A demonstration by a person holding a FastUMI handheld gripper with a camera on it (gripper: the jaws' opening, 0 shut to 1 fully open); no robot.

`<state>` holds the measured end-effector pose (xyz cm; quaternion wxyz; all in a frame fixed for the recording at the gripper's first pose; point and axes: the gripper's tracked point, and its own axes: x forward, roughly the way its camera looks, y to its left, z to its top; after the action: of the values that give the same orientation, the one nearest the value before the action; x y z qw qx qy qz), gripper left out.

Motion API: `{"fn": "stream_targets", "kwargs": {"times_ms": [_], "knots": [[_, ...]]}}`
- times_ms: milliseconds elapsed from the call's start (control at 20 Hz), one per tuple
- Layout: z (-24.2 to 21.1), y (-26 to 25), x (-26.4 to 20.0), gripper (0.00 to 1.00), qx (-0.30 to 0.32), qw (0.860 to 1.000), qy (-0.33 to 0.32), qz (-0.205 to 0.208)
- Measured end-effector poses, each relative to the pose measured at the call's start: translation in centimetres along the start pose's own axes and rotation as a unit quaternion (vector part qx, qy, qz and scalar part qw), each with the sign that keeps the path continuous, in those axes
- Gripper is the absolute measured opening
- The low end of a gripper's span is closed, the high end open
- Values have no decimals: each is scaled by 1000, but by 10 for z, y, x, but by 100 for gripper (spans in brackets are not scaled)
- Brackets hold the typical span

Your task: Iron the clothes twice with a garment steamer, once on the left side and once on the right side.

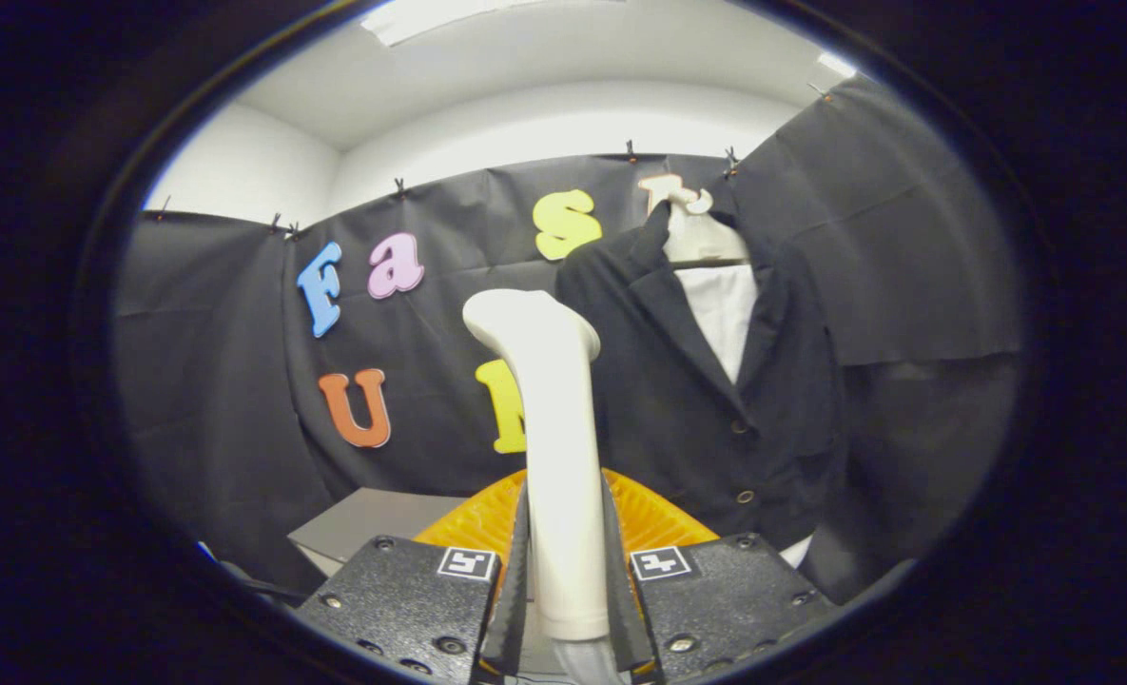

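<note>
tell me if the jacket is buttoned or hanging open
Buttoned. The dark jacket hangs on a hanger, its front closed at the buttons below the lapels. The claw is shut on the steamer.

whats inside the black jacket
A white shirt shows between the black jacket lapels, on a white hanger. The jacket covers the rest.

Gripper [565,561] fingers clamp the steamer [555,447] handle on both sides; steamer upright, head up. Orange basket [653,518] behind the fingers. Dark jacket [687,381] on hanger [691,228], beyond steamer, to its right.
</note>
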<state>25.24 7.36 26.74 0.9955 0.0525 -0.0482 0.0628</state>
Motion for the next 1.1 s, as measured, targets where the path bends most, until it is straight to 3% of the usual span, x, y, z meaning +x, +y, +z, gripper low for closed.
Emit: {"fn": "stream_targets", "kwargs": {"times_ms": [250, 700, 1100], "knots": [[35, -44, -9, 38, 9, 999, -32, -29], [86, -78, 57, 38, 0, 997, -65, -44], [68, -86, 91, 38, -60, 995, -56, -62]]}}
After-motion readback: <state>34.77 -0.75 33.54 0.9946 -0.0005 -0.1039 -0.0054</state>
